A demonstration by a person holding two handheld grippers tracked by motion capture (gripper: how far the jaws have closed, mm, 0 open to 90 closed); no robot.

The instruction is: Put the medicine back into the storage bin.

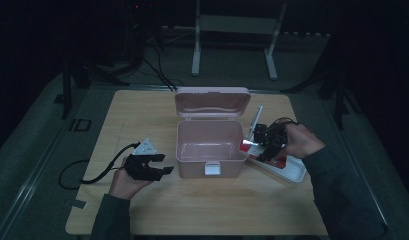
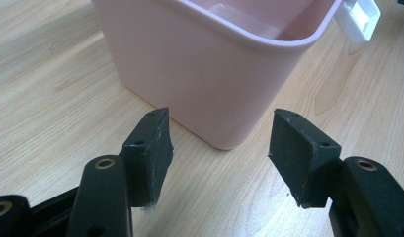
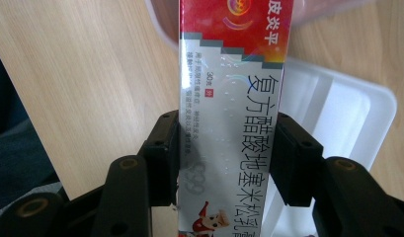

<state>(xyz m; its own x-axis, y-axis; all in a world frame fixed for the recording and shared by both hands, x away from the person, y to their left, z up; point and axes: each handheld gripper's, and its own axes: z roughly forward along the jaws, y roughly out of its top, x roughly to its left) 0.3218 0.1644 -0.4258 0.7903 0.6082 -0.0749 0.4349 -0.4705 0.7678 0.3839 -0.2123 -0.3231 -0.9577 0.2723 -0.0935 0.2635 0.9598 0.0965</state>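
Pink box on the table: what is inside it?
The pink box looks bare on the interior that shows. The carton clamped in the right gripper is outside its right wall. The near wall hides some floor.

Pink storage box point(image 1: 210, 145) w/ white latch point(image 1: 212, 169). Carton point(image 3: 229, 113): red top, silver-grey body, dark lettering. White tray point(image 3: 347, 118). Light wood-grain desk point(image 1: 192, 210). Black fingers point(image 2: 150, 153).

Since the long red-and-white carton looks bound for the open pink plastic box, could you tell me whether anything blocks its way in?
Nothing visible does. The right gripper grips the long red-and-white carton beside the open pink plastic box; its lid stands back and the interior looks bare.
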